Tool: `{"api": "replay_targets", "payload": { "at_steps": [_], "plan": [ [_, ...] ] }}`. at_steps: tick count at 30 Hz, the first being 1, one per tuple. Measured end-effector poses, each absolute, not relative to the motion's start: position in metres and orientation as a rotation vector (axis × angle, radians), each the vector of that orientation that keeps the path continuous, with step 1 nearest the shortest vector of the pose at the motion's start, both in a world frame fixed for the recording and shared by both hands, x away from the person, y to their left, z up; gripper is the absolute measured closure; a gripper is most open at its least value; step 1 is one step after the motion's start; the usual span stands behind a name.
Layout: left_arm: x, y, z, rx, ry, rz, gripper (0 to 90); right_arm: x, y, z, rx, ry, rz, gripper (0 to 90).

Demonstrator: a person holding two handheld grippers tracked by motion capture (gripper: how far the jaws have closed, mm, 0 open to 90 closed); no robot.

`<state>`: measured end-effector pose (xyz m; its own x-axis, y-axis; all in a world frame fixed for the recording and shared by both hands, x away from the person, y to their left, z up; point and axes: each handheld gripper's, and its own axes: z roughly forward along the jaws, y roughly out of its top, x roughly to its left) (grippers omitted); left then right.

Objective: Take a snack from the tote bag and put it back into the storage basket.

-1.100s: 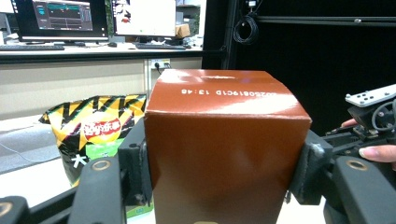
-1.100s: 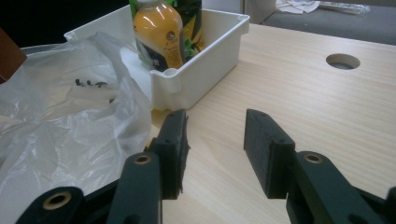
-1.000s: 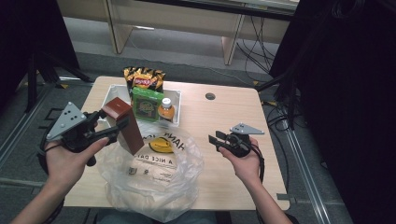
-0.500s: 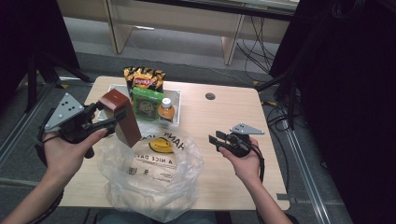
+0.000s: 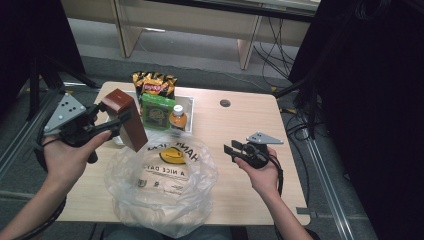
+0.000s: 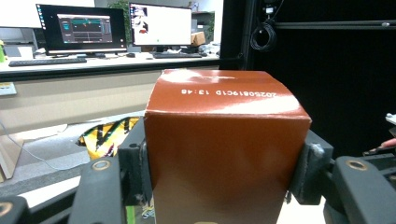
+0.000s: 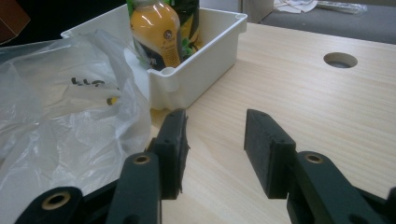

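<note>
- Left tool grips the brown box, raised above the bag.
- Right tool, at the bag's 3 o'clock, gapes empty over the bench.

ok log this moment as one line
left gripper: shut on brown cardboard box, held above clear plastic bag | right gripper: open, nothing between jaws | white plastic bin: orange juice bottle inside

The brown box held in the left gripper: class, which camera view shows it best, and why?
The left gripper view: the brown box sits close up between the left gripper pads, its printed date code readable. The high view shows the box smaller, tilted above the plastic bag. The right gripper view catches a brown corner.
</note>
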<state>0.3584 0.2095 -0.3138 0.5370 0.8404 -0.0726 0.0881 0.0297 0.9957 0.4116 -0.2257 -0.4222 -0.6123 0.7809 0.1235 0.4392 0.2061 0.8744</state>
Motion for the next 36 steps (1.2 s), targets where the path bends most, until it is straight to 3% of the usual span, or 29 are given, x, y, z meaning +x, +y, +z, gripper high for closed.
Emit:
{"api": "replay_targets", "payload": {
  "at_steps": [36],
  "plan": [
    [0.393, 0.222, -0.324, 1.446, 0.926, 0.769, 37.8, 0.41, -0.223, -0.423, 1.192, 2.16, 1.379, 59.3]
  ]
}}
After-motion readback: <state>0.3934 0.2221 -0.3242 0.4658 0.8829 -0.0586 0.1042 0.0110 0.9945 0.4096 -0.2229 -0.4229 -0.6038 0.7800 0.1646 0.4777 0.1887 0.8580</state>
